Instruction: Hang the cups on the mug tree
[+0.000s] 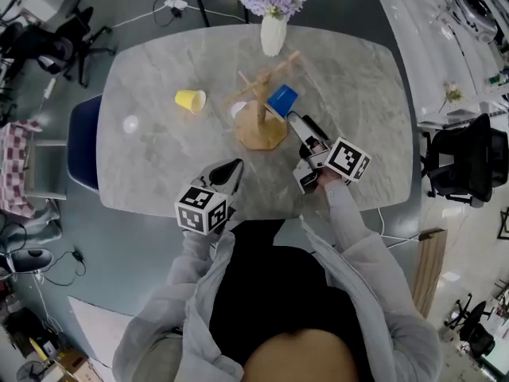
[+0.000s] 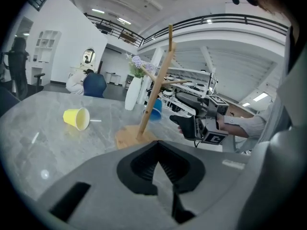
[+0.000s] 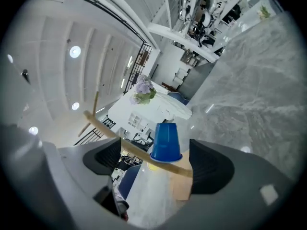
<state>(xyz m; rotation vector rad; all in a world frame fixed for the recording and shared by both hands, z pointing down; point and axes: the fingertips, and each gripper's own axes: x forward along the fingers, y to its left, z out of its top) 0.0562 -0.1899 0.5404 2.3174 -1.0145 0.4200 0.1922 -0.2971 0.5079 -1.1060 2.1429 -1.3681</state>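
The wooden mug tree [image 1: 261, 106] stands mid-table on its flat base. A blue cup [image 1: 282, 100] hangs mouth-down on one of its branches. My right gripper [image 1: 296, 121] is just in front of that cup, open; in the right gripper view the blue cup [image 3: 166, 142] and the branch sit between the spread fingers [image 3: 211, 164], untouched by the pads. A yellow cup [image 1: 190, 100] lies on its side left of the tree. My left gripper [image 1: 234, 166] hovers at the near table edge, shut and empty, pointing at the mug tree [image 2: 156, 95] and the yellow cup [image 2: 77, 118].
A white vase [image 1: 273, 34] of lilac flowers stands behind the tree. A small white disc [image 1: 130, 123] lies at the table's left. A blue chair [image 1: 83, 142] is at the left edge, a black chair [image 1: 465, 161] off the right side.
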